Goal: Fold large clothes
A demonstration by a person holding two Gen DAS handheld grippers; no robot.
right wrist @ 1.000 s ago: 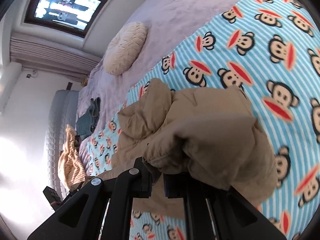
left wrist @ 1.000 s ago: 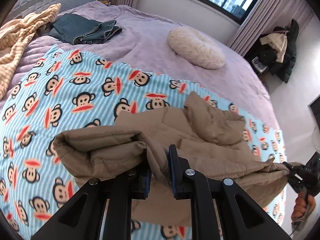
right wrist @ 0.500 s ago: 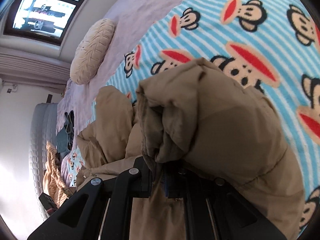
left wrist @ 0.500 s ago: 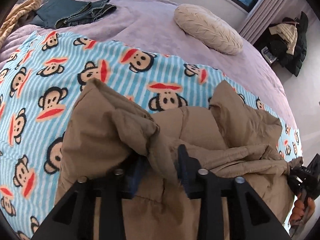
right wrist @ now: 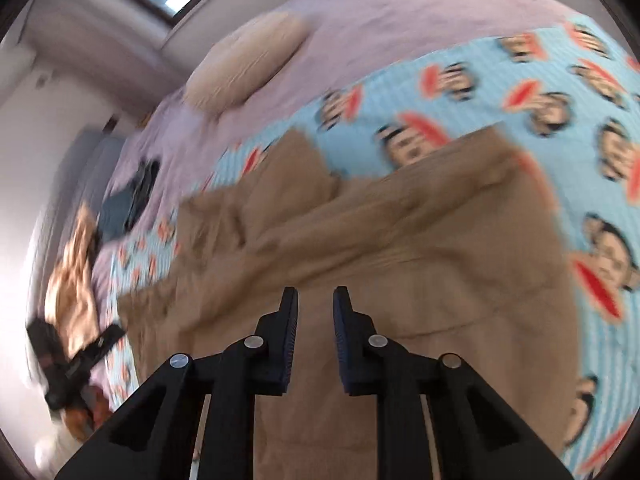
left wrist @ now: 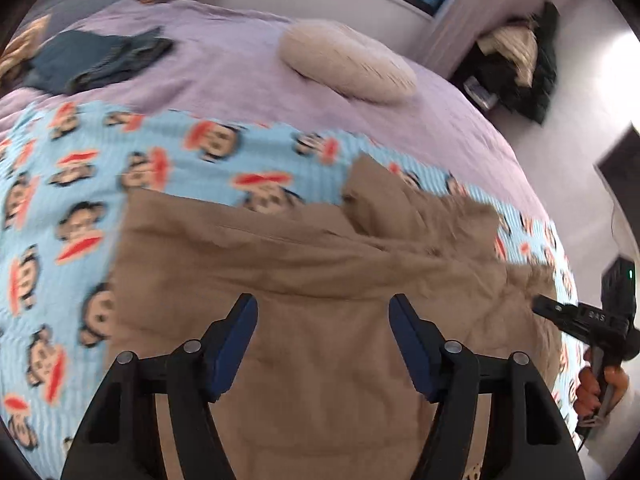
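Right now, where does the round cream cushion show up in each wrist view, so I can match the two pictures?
Left wrist view: the round cream cushion lies at upper centre, on the purple bedspread, beyond the monkey blanket.
Right wrist view: the cushion sits upper left of centre, on the same bedspread.
Shared landmark: the folded jeans, upper left in the left view, middle left in the right.
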